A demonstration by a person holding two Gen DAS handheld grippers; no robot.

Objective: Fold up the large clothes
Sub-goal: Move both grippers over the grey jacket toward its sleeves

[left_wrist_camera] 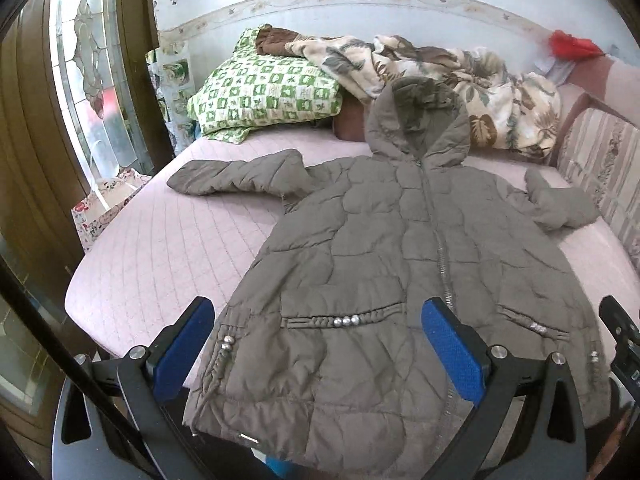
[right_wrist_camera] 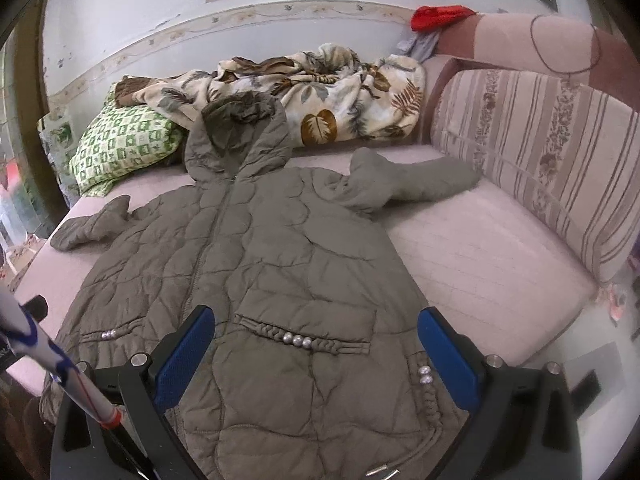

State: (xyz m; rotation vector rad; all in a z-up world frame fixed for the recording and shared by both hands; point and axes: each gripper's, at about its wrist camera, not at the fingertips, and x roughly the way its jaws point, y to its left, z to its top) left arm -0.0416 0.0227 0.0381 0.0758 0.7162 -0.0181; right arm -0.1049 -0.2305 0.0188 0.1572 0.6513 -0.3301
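Note:
A grey-brown quilted hooded jacket (left_wrist_camera: 380,264) lies front up and zipped on the pink bed (left_wrist_camera: 168,248), sleeves spread to both sides, hem hanging over the near edge. It also shows in the right wrist view (right_wrist_camera: 280,264). My left gripper (left_wrist_camera: 320,344) is open and empty, its blue pads above the jacket's lower left part. My right gripper (right_wrist_camera: 316,352) is open and empty above the jacket's lower right part near the pocket trim (right_wrist_camera: 298,340). The right gripper's body shows at the left wrist view's right edge (left_wrist_camera: 622,340).
A green-checked pillow (left_wrist_camera: 264,88) and a crumpled leaf-print blanket (left_wrist_camera: 440,76) lie at the bed's far side behind the hood. A striped cushion (right_wrist_camera: 540,152) stands along the bed's right side. A window with a wooden frame (left_wrist_camera: 92,80) is at left.

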